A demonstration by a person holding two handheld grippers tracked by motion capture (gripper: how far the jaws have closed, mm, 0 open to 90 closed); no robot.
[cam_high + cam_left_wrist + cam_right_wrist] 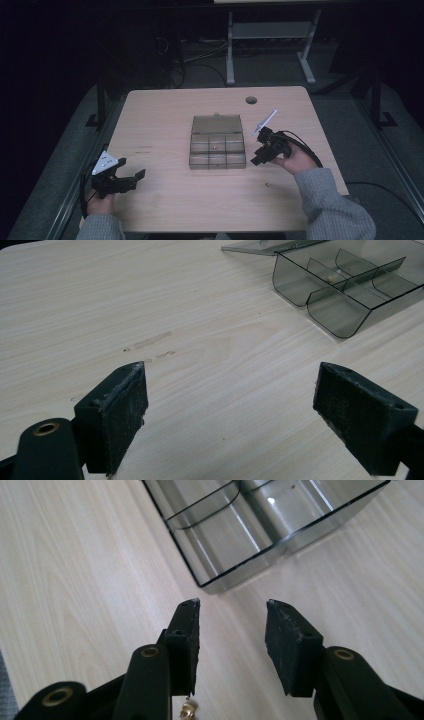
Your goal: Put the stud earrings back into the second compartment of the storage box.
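The smoke-tinted clear plastic organiser box point(217, 146), with its lid laid open behind it and six small compartments, sits at the centre of the high view on the pale wood-grain table point(165, 110). A tiny brass-coloured piece point(214, 147) lies in its middle rear compartment, and another small brass piece point(267, 185) lies loose on the table at lower right, near the person's grey sleeve point(330, 205).

The right gripper point(258, 156) hangs just beside the box's right edge, its jaws part-way apart with nothing between them; in the right gripper view the box point(260, 525) fills the upper centre, and a small brass bit point(187, 711) shows at the bottom edge below one jaw, though whether it touches that jaw I cannot tell.

The left gripper point(131, 176) rests at lower left, well apart from the box, jaws spread wide and empty; its own view shows the box point(345, 290) at upper right.

The step in hand looks like sorting the small pieces into the compartments, between one drop and the next pick. The next move likely calls for the right gripper to swing toward the loose piece, lower, and close finely on something very small.
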